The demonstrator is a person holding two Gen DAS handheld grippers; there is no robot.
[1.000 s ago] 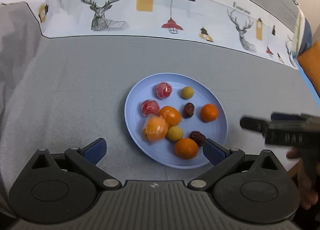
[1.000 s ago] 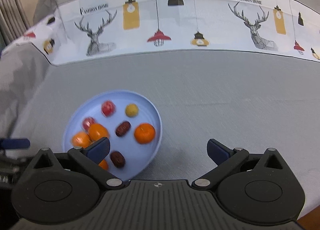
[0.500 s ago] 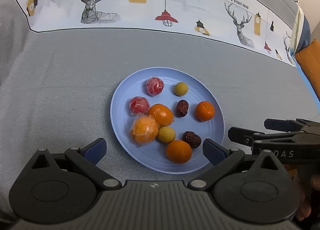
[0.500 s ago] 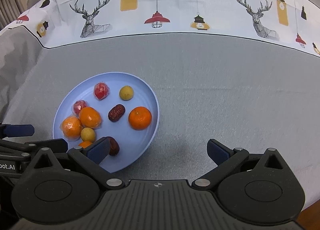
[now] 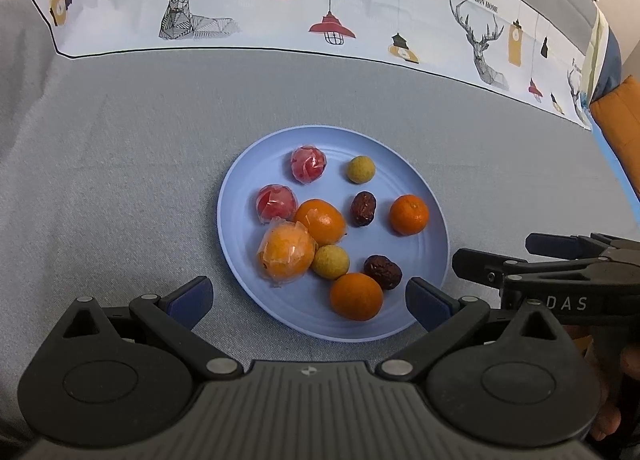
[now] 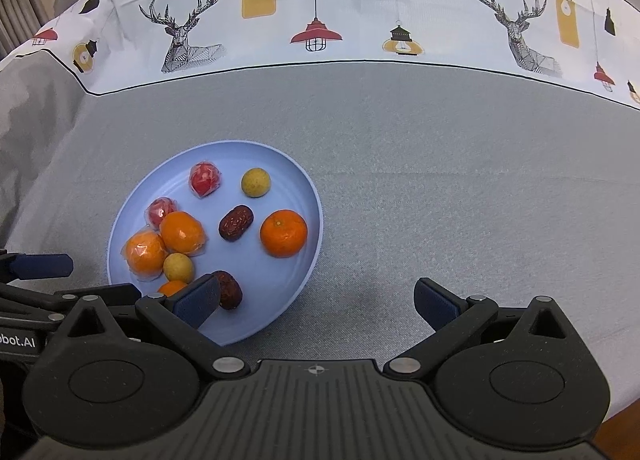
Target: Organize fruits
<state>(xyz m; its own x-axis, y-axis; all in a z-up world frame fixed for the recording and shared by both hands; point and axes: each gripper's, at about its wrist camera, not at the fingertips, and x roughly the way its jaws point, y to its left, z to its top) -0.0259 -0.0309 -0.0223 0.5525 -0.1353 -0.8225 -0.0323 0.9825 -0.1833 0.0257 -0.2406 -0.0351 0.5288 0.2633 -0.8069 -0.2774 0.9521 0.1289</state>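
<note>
Both grippers closer to plate (image 5: 240,196) now

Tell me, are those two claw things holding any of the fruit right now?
No. The left gripper and right gripper both have open, empty jaws. All the fruit lies on the blue plate.

Both grippers nearer the plate (image 5: 240,196)

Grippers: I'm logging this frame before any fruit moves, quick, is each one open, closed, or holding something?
Left gripper: open, holding nothing, above the near rim of the blue plate.
Right gripper: open, holding nothing.
</note>
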